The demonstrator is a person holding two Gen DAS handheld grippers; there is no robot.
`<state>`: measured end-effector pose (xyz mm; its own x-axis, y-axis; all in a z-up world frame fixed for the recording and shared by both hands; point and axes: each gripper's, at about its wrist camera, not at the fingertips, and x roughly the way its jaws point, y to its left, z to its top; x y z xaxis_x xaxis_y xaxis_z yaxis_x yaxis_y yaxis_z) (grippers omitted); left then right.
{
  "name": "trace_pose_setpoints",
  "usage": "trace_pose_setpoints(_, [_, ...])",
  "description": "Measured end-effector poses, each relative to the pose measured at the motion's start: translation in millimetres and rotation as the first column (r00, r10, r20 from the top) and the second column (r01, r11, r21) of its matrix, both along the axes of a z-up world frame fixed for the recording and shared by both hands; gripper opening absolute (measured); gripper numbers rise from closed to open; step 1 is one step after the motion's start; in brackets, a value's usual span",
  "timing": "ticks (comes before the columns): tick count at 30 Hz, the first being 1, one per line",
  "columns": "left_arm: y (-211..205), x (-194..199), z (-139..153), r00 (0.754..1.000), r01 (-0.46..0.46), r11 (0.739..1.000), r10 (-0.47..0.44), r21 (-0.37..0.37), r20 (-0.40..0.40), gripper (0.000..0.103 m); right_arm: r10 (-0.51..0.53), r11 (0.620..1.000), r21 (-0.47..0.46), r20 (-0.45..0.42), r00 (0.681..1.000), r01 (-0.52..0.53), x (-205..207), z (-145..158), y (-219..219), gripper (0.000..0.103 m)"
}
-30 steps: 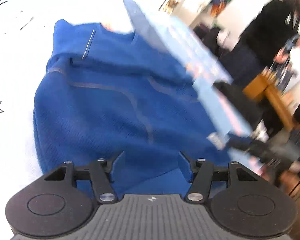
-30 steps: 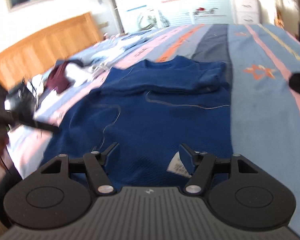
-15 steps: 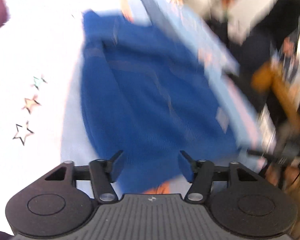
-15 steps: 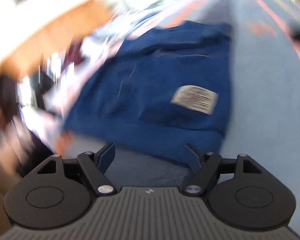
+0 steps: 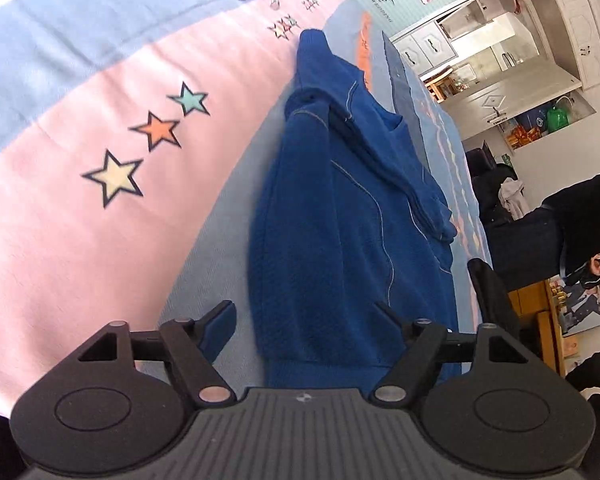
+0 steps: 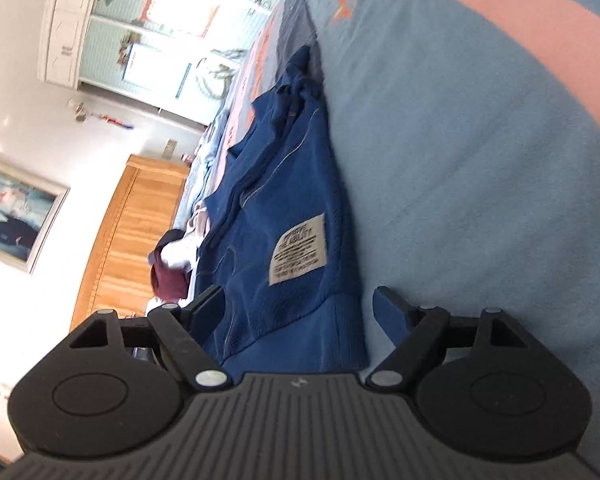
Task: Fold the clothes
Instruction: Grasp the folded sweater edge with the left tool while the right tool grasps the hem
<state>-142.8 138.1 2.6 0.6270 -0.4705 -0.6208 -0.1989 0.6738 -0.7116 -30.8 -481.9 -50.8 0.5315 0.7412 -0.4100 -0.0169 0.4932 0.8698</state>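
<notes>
Both views have tilted since a second ago. My left gripper (image 5: 306,322) is opening, my right gripper (image 6: 296,306) wide, both straddling the hem of the blue sweater (image 5: 340,216) on the bed (image 5: 100,240), holding nothing. I judge the bottom fold comes next.
</notes>
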Motion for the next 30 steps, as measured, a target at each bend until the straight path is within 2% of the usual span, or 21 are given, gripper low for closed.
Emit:
trace_pose_setpoints(5, [-5,10,-11,1.000,-0.004,1.000,0.004,-0.025,0.010,0.084,0.040,0.998,-0.038,-0.010,0.999,-0.040,3,10,6,0.083])
trace_pose_setpoints(8, [-5,12,-14,1.000,-0.009,0.999,0.010,-0.035,0.012,0.084,0.055,0.998,-0.043,-0.022,0.998,-0.056,5,13,9,0.078])
trace_pose_setpoints(9, [-5,11,-14,1.000,-0.012,0.999,0.013,-0.036,0.011,0.084,0.057,0.997,-0.044,-0.034,0.998,-0.058,5,12,11,0.068])
trace_pose_setpoints(10, [-5,11,-14,1.000,-0.009,0.999,0.009,-0.033,0.011,0.085,0.056,0.997,-0.041,-0.054,0.997,-0.058,5,9,14,0.054])
trace_pose_setpoints(11, [-6,11,-15,1.000,-0.003,1.000,0.003,-0.029,0.010,0.085,0.053,0.998,-0.040,-0.072,0.996,-0.056,5,6,15,0.046])
trace_pose_setpoints(12, [-7,11,-15,1.000,0.006,1.000,-0.006,-0.028,0.008,0.085,0.046,0.998,-0.038,-0.087,0.995,-0.049,4,3,14,0.032])
trace_pose_setpoints(13, [-10,12,-16,1.000,0.021,0.999,-0.021,-0.030,0.005,0.086,0.036,0.999,-0.031,-0.097,0.995,-0.039,3,-1,13,0.024])
trace_pose_setpoints(18, [-24,18,-18,0.998,0.066,0.997,-0.067,-0.050,-0.021,0.089,0.003,1.000,-0.009,-0.121,0.993,-0.004,0,-8,9,0.025])
trace_pose_setpoints(24, [-26,20,-25,0.999,0.039,0.992,-0.043,-0.122,-0.029,0.096,0.013,1.000,-0.006,-0.110,0.994,-0.014,3,-11,11,0.025])
trace_pose_setpoints(25, [-27,21,-25,0.999,0.042,0.992,-0.046,-0.121,-0.028,0.091,0.022,1.000,-0.018,-0.102,0.994,-0.024,4,-10,13,0.025])
trace_pose_setpoints(27, [-35,25,-27,0.996,0.077,0.994,-0.080,-0.078,-0.048,0.056,0.037,0.998,-0.038,-0.088,0.995,-0.041,5,-8,18,0.025])
trace_pose_setpoints(28, [-40,28,-30,0.993,0.095,0.994,-0.099,-0.056,-0.062,0.009,0.039,0.998,-0.046,-0.084,0.996,-0.043,5,-7,20,0.023])
trace_pose_setpoints(30, [-45,28,-37,0.993,0.088,0.995,-0.091,-0.049,-0.071,0.007,0.036,0.998,-0.055,-0.082,0.996,-0.041,5,-7,21,0.022])
